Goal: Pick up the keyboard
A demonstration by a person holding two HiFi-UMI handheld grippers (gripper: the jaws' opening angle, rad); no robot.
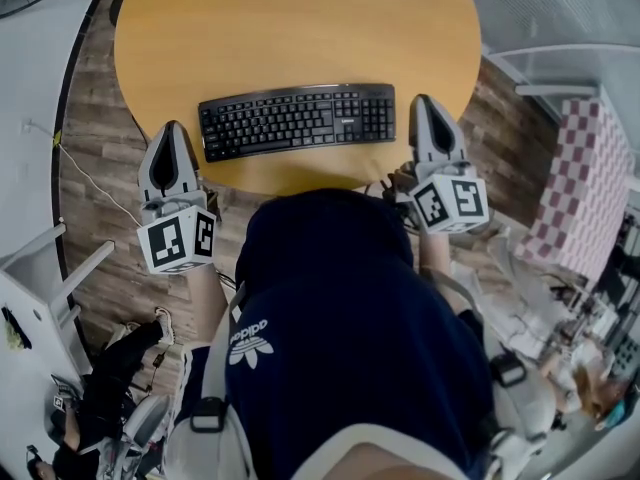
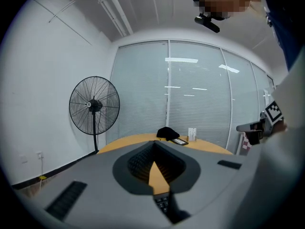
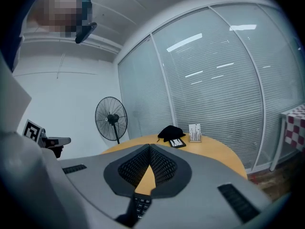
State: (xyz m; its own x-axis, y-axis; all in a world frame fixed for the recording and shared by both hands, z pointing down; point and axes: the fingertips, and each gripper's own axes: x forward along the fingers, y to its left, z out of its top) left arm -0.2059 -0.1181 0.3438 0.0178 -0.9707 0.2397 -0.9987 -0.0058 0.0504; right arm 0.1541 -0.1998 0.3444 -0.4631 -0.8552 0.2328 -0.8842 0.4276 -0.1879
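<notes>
A black keyboard [image 1: 297, 118] lies flat near the front edge of a round wooden table [image 1: 300, 28]. My left gripper [image 1: 172, 126] hovers at the table's edge just left of the keyboard's left end, jaws shut and empty. Just beyond the keyboard's right end is my right gripper [image 1: 422, 99], also shut with nothing in it. In the left gripper view the closed jaws [image 2: 153, 144] point across the table, and a few keyboard keys [image 2: 163, 204] show below them. The right gripper view shows its shut jaws [image 3: 149, 149] and some keys [image 3: 139, 205] underneath.
A standing fan [image 2: 94, 106] is beyond the table at the left. A black item [image 3: 170, 131], a flat dark device and a small white holder [image 3: 194, 132] sit on the table's far side. A checked cloth [image 1: 580, 178] is at the right, white furniture [image 1: 40, 278] at the left.
</notes>
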